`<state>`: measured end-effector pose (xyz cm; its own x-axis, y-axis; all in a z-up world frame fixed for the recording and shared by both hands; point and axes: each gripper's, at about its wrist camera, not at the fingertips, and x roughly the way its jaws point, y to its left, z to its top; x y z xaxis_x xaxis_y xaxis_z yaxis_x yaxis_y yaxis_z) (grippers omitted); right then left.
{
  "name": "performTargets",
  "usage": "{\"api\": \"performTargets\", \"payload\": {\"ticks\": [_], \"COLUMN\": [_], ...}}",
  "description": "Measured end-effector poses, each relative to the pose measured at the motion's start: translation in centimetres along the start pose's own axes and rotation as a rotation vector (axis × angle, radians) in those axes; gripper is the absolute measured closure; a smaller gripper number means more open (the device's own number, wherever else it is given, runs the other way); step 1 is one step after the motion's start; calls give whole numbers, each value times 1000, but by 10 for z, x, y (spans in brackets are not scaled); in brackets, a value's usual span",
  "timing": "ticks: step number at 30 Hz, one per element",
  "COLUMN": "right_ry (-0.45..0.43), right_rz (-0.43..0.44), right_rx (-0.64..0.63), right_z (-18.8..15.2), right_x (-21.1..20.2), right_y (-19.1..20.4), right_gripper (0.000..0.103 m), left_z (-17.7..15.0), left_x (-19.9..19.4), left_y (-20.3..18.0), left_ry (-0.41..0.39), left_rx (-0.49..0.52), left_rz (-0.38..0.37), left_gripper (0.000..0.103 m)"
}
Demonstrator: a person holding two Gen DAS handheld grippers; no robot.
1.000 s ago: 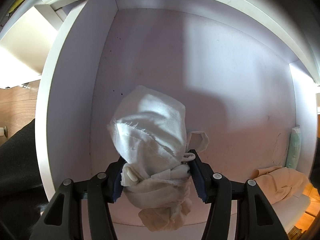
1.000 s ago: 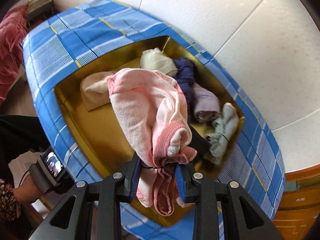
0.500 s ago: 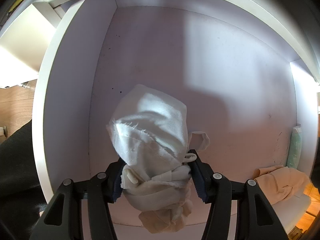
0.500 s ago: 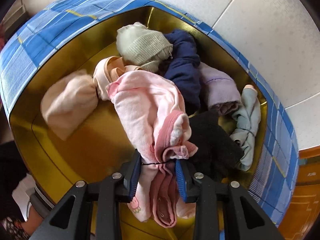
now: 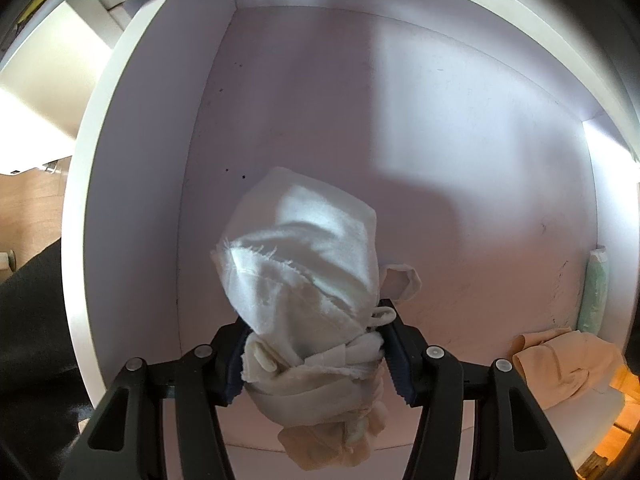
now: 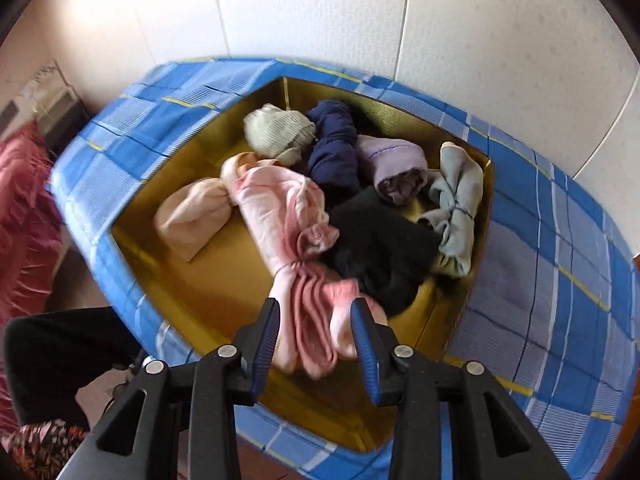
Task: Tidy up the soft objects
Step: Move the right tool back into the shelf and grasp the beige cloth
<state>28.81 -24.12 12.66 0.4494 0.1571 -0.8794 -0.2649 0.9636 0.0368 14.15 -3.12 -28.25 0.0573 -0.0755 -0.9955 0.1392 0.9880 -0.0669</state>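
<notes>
My left gripper [image 5: 314,354] is shut on a knotted white cloth bundle [image 5: 304,276] and holds it in front of a white drawer [image 5: 132,128]. My right gripper [image 6: 316,332] is open just above a pink knotted bundle [image 6: 288,224], which lies inside a blue plaid box [image 6: 560,264] with a gold lining. Several other bundles lie in the box: cream [image 6: 192,216], pale green [image 6: 280,132], navy [image 6: 334,152], lilac [image 6: 394,164], black [image 6: 380,240] and grey-blue [image 6: 456,200].
In the drawer's right corner lie a peach cloth [image 5: 568,364] and a pale green roll [image 5: 594,292]. A white panelled wall [image 6: 440,20] stands behind the box. A red fabric [image 6: 20,208] lies at the left.
My right gripper has opened and let go of the pink bundle, which now lies in the box. The gripper has drawn back from it. My left gripper holds still.
</notes>
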Motion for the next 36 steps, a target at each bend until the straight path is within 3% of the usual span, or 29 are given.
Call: {"api": "performTargets", "payload": {"ticks": [4,8,12,18,28,36], "right_ry": [-83,-163,-134,83,565,717], "right_rz": [99,195,261,232,169,126], "right_rx": [12,-52,-180,-376,-361,-338], "right_z": [-30,-66,-116,-186,-254,-282], "right_x": [-28,-59,-76,-35,117,181], "right_y": [-3,11,32,71,90,89], "right_gripper": [67,67,67,67,67,64], "left_z": [1,3,2,1,6,6], "left_x": [1,3,3,4,5,7], "left_y": [1,0,-1,-2,-7,-8], "left_ry": [0,-3,-4,2,11,8], "left_rx": [3,7,6,12,8,11], "left_rz": [3,7,8,19,28,29], "left_gripper": [44,44,44,44,44,44]}}
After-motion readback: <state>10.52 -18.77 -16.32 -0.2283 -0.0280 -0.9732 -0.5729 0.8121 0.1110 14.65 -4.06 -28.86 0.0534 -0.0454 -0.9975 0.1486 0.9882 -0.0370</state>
